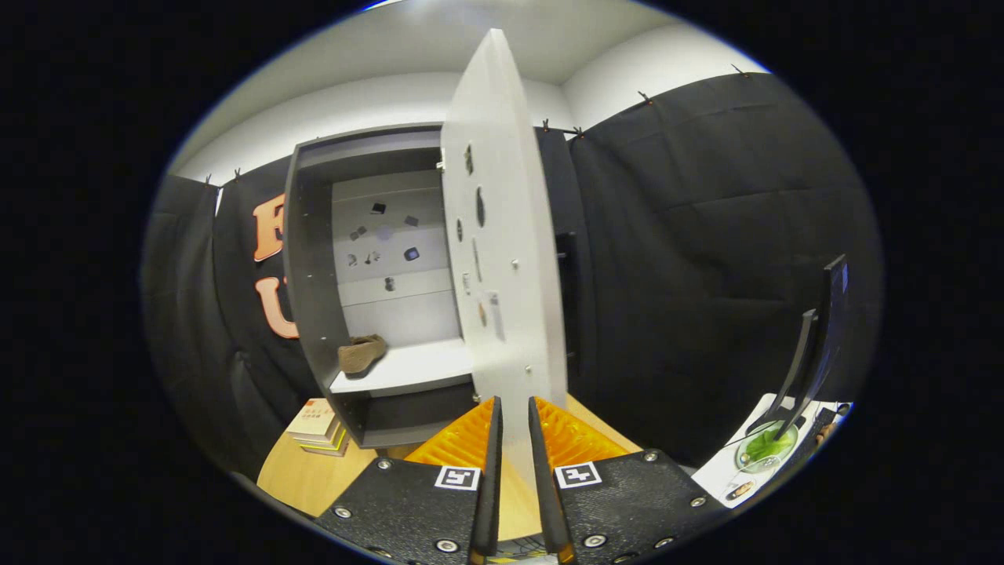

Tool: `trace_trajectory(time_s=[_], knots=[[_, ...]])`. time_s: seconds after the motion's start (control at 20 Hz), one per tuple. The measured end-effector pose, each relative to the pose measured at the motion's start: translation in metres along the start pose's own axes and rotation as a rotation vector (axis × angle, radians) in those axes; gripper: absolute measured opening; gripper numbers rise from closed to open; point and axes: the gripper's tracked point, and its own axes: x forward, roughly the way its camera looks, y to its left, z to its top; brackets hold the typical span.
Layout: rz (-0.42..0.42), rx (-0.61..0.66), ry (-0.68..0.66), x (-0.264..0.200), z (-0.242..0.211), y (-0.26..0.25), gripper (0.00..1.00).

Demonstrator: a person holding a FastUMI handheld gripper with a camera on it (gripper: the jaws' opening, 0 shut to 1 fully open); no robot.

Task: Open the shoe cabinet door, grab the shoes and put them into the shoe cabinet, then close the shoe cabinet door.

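Gripper view: gripper (514, 428) fingers nearly closed, pinching door (502, 235) edge; shoe (361, 353) on shelf (408, 369). Advice: swing door along hinge arc, grip steady.

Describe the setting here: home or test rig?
Likely a staged test booth, not a home: black cloth wall clipped up behind a small grey shoe cabinet set on a wooden tabletop. The jaws straddle the open white cabinet door's lower edge.

The open cabinet door (502, 235) stands edge-on between the jaws, hiding the cabinet's (314, 259) right half at three o'clock. Whether the fingers (488, 439) press the door's lower edge cannot be told. The shoe (361, 353) is too small to make out. A stack of books (318, 428) on the bench (306, 479) sits partly under the cabinet.
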Motion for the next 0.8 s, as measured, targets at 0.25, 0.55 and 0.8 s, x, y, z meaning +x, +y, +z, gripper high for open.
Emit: trace_trajectory(time_s=[0.25, 0.55, 0.8], knots=[[0.096, -0.049, 0.073, -0.015, -0.044, 0.06, 0.21], [0.197, -0.067, 0.213, 0.001, -0.122, 0.123, 0.22], [0.253, -0.097, 0.363, 0.031, -0.203, 0.154, 0.22]])
